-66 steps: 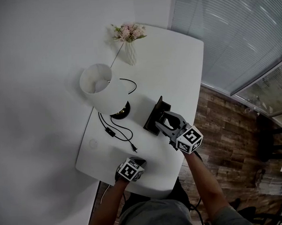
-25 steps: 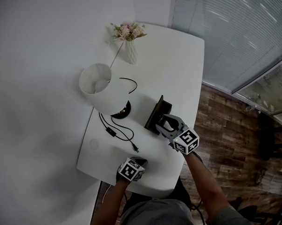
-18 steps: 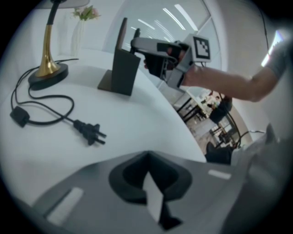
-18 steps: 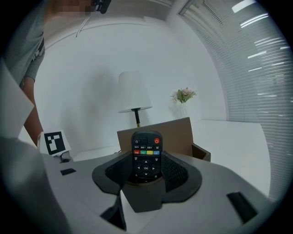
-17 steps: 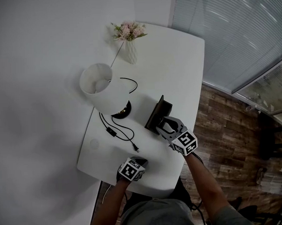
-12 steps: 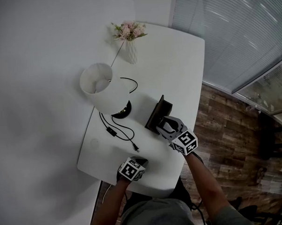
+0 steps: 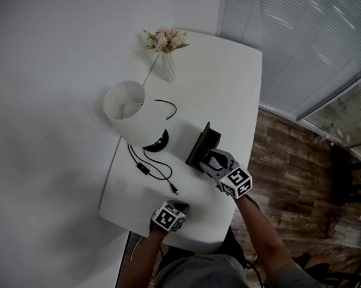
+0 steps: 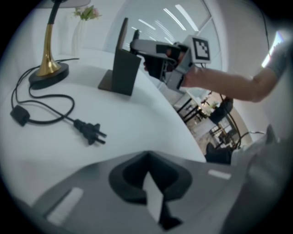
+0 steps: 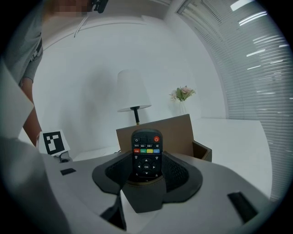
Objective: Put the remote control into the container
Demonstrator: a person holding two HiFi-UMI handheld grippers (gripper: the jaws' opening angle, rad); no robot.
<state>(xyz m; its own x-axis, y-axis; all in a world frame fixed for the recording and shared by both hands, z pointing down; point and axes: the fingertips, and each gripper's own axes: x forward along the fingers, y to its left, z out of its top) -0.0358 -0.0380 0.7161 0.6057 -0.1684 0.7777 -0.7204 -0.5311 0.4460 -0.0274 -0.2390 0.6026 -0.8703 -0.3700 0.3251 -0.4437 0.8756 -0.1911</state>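
While the left gripper [image 7: 177,206] stays closed, right gripper [image 7: 210,160] pinching remote [image 9: 146,154] edged toward container [image 9: 177,131].

The setting reads as a room in a home, or one furnished like it. A white table [image 7: 225,79] stands against a plain white wall [image 7: 48,116] in the head view's centre, bearing 1 table lamp [image 7: 131,113] with a white shade, its loose cord [image 7: 155,168] unplugged, and 1 vase of pink flowers [image 7: 166,66]. Slatted blinds [image 7: 301,39] fill the upper right above a wood-plank floor [image 7: 288,159]. The TV-style remote control [image 9: 146,155] fits a living space.
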